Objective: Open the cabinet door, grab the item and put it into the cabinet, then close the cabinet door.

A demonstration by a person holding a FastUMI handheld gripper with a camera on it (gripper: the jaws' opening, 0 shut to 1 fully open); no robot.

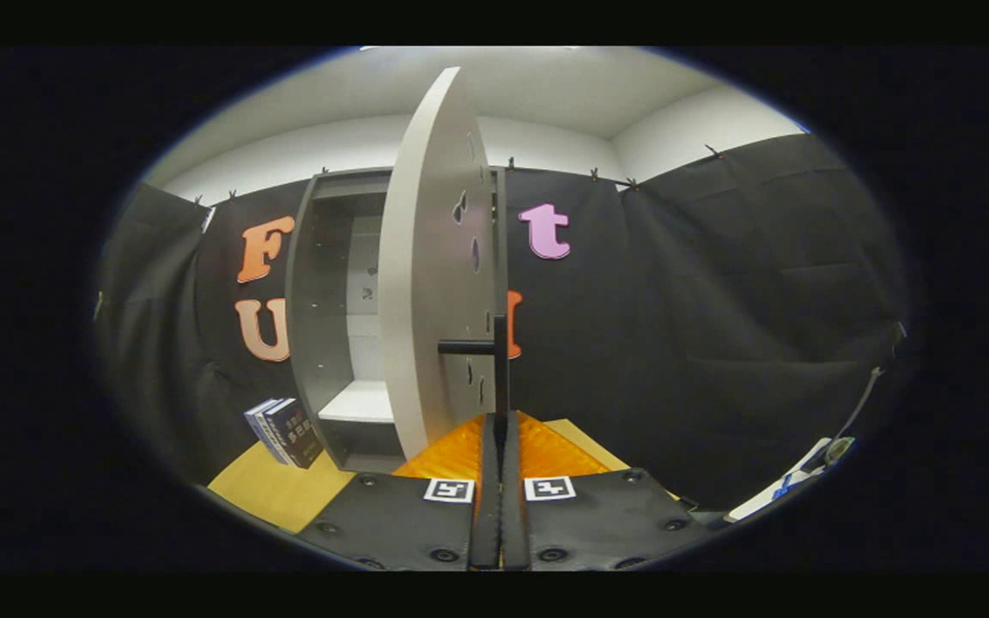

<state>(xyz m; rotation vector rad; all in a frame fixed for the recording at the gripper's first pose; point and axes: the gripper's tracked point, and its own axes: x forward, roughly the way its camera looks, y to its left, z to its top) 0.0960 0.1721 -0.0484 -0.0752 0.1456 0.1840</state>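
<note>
The grey cabinet (316, 326) stands against the back wall on a wooden table (276, 493). Its pale door (426, 283) is swung out towards me, nearly edge-on, so the inside shows with a white shelf (361, 402). A black handle (500, 360) sticks out from the door's face. My gripper (500, 422) has its orange fingers (460, 446) pressed together around the lower end of that handle bar. Two dark books (284, 432) lean upright on the table just left of the cabinet's base.
Black cloth covers the wall to the left and right of the cabinet. A white object with a cable (791, 485) lies low at the far right. Bare tabletop lies in front of the books.
</note>
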